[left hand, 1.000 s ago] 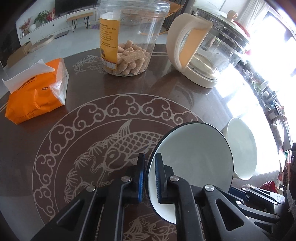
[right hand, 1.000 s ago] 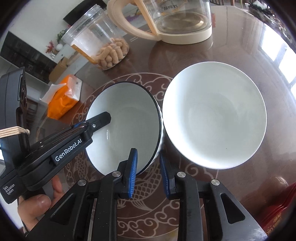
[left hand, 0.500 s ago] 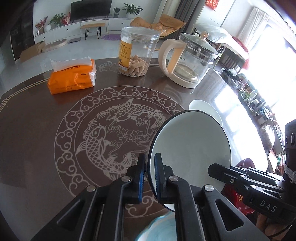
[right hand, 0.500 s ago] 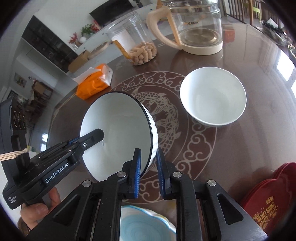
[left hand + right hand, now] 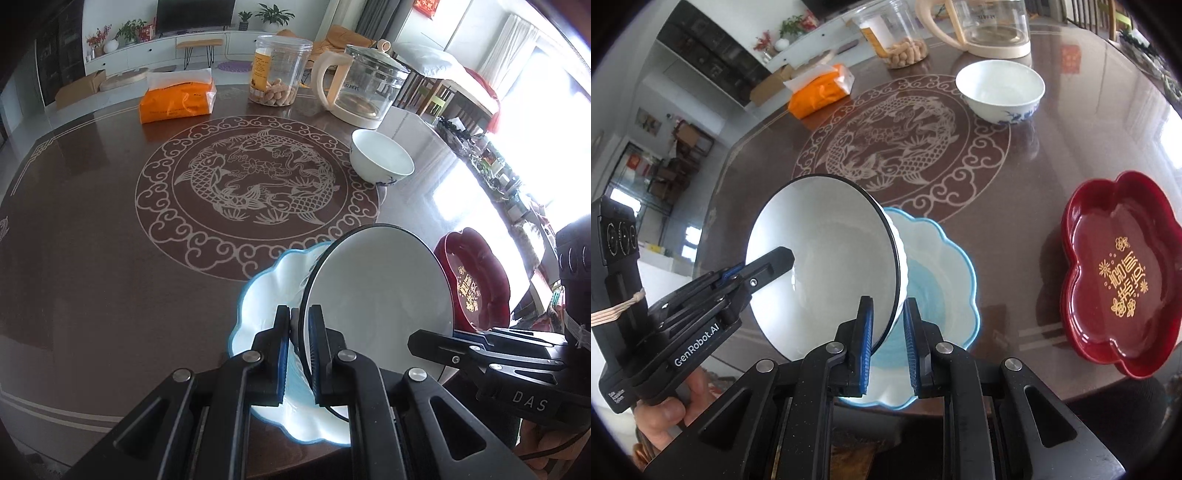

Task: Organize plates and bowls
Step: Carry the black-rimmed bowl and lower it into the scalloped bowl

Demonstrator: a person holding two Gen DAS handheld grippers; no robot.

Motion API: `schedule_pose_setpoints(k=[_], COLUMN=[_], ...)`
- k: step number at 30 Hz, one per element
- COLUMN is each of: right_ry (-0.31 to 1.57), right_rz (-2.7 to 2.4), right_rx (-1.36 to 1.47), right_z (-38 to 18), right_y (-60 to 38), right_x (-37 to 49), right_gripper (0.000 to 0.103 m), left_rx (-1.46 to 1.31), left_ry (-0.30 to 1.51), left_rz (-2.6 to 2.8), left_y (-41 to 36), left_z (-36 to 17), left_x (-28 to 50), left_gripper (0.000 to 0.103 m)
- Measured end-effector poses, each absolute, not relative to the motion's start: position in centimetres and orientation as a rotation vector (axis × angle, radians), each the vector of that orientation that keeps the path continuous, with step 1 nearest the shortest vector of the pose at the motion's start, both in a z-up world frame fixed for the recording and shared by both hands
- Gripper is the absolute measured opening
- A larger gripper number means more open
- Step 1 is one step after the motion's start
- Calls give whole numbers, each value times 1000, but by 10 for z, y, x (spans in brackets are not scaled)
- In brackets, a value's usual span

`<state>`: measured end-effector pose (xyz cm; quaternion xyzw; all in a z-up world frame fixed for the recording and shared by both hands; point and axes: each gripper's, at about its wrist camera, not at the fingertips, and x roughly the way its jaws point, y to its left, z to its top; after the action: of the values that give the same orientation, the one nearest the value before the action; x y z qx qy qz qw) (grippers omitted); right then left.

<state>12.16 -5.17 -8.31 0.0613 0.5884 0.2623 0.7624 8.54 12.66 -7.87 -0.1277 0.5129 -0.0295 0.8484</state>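
Observation:
A white bowl with a black rim hangs tilted, held from two sides. My left gripper is shut on one edge of its rim. My right gripper is shut on the opposite edge. Each gripper appears in the other's view, the right gripper at the bowl's right and the left gripper reaching into the bowl. Under the bowl lies a scalloped blue-rimmed plate near the table's front edge. I cannot tell whether the bowl touches it.
A white bowl with blue patterning stands at the far right of the fish medallion. Stacked red flower-shaped plates sit at the right edge. An orange tissue pack, snack jar and glass kettle line the back.
Both grippers have carried the black-rimmed bowl away from the patterned bowl, back toward the table's near edge, over the blue-rimmed plate. The right jaws have closed in on the rim.

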Motion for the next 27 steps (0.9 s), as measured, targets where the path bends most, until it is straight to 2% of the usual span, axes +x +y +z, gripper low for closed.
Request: schedule_pose_setpoints(k=[8, 21, 23, 24, 25, 26, 27], right_ry=[1344, 1342, 1335, 1321, 1307, 1291, 1275], right_rz=[528, 534, 550, 555, 562, 575, 585], right_rx=[104, 121, 122, 123, 126, 138, 149], right_z=[-112, -129, -129, -128, -126, -125, -122], right_y=[-56, -57, -55, -55, -54, -55, -55], right_x=[117, 129, 130, 131, 130, 130, 129], right_gripper=[19, 19, 23, 24, 29, 39, 45], left_rx=[-307, -283, -274, -268, -263, -266, -278], left_ry=[1157, 1158, 1141, 1132, 1122, 1094, 1067], left_rz=[-70, -56, -41, -38, -32, -30, -37], left_y=[121, 119, 120, 120, 120, 122, 123], left_z=[-116, -125, -124, -122, -120, -117, -113], left_x=[77, 88, 88, 88, 87, 85, 83], left_gripper=[9, 12, 18, 29, 49, 57, 62])
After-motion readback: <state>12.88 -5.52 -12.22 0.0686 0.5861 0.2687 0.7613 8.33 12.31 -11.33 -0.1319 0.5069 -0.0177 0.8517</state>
